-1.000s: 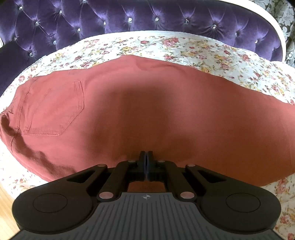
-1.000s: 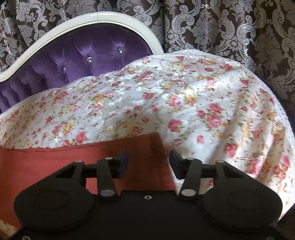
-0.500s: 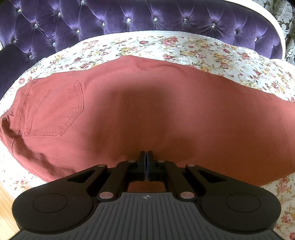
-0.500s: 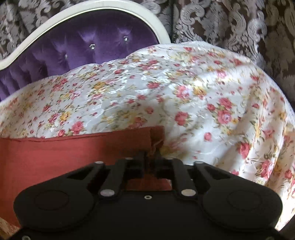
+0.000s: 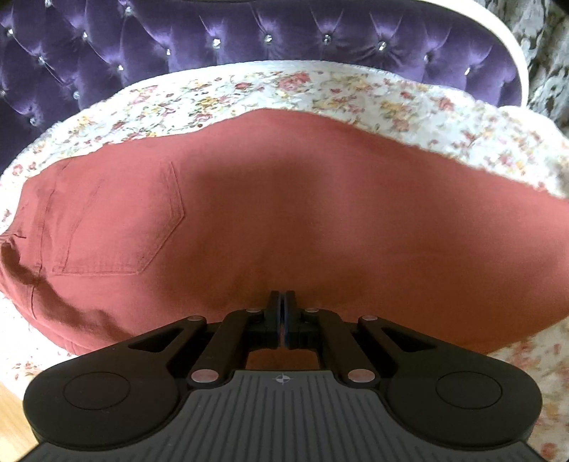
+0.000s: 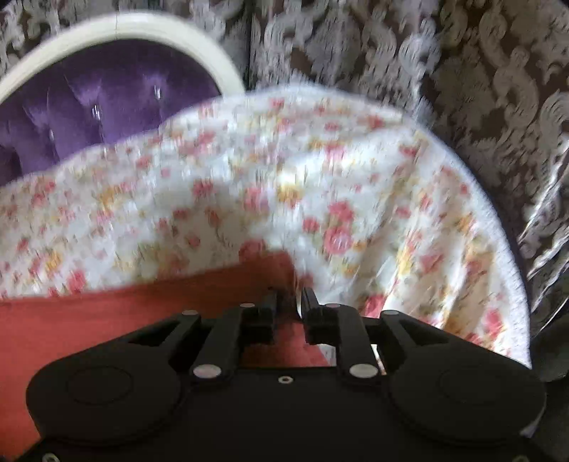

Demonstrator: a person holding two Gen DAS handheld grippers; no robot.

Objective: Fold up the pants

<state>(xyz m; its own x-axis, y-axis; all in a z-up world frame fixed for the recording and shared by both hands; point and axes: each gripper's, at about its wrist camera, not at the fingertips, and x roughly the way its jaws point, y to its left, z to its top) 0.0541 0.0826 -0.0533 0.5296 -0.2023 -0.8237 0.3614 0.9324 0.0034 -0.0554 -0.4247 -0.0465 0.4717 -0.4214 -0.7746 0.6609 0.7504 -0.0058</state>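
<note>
Each black hand-held gripper (image 5: 283, 302) has linkage arms, silver pivot screws, round recesses.

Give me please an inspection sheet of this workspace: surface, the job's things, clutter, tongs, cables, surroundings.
Surface: floral bedspread, lightly rumpled.
Job's things: red pants lying flat, back pocket up, leg end at the right tongs.
Clutter: nothing seen.
Tongs: left tongs shut at the pants' near edge; right tongs opening, leg end between them, view blurred.
Cables: nothing seen.
Surroundings: purple tufted headboard, patterned curtain.
</note>
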